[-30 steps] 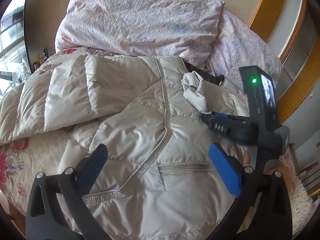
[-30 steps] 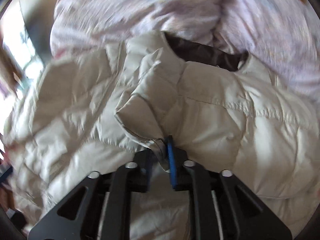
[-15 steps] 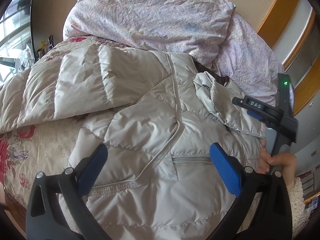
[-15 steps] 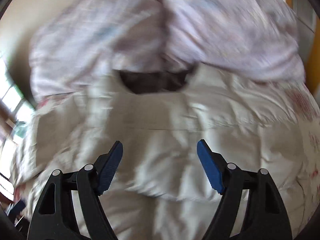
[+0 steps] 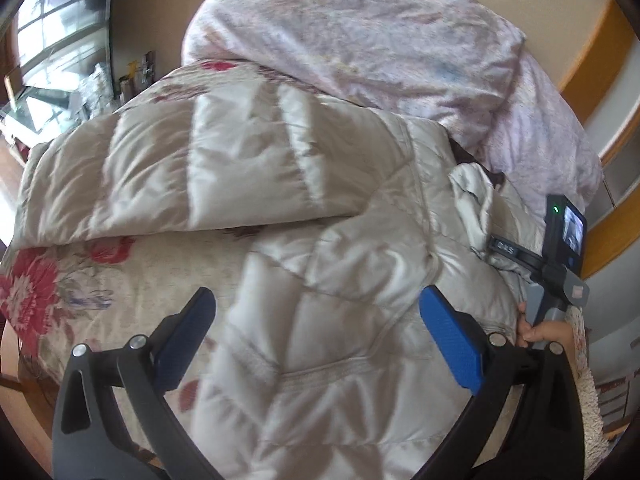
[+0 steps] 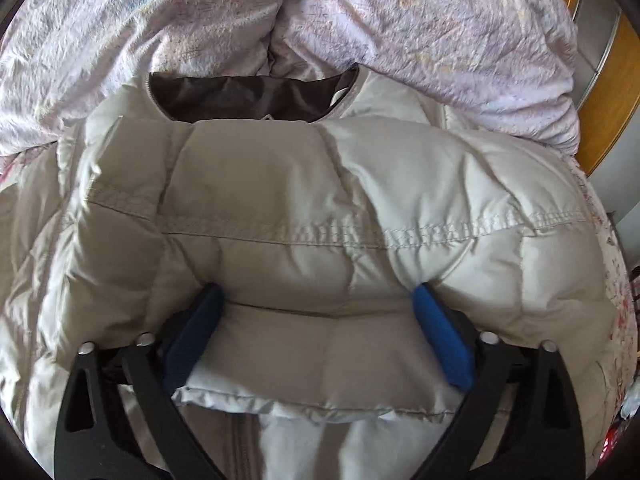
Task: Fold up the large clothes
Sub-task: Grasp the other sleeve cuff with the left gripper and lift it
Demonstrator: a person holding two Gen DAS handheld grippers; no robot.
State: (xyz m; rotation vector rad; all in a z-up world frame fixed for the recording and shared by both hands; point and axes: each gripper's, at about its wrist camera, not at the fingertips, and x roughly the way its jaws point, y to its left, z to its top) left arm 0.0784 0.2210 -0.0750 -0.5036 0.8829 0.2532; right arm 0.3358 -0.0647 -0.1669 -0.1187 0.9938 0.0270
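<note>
A beige quilted down jacket (image 5: 320, 272) lies front-up on the bed, one sleeve (image 5: 180, 184) stretched out to the left. My left gripper (image 5: 316, 332) is open and empty, hovering above the jacket's lower left body. My right gripper (image 6: 316, 328) is open, its blue pads pressing down on a sleeve folded across the chest (image 6: 320, 208), just below the brown-lined collar (image 6: 240, 100). The right gripper also shows at the right edge of the left wrist view (image 5: 556, 256).
A floral bedspread (image 5: 60, 280) covers the bed under the jacket. A crumpled pale pink duvet (image 5: 360, 40) is piled behind the collar. A wooden frame (image 5: 600, 40) stands at the right. A window and cluttered shelf (image 5: 60, 60) are at the far left.
My right gripper has let go of the sleeve, opened, and now rests on it laid across the chest. My left gripper has shifted left and stayed open.
</note>
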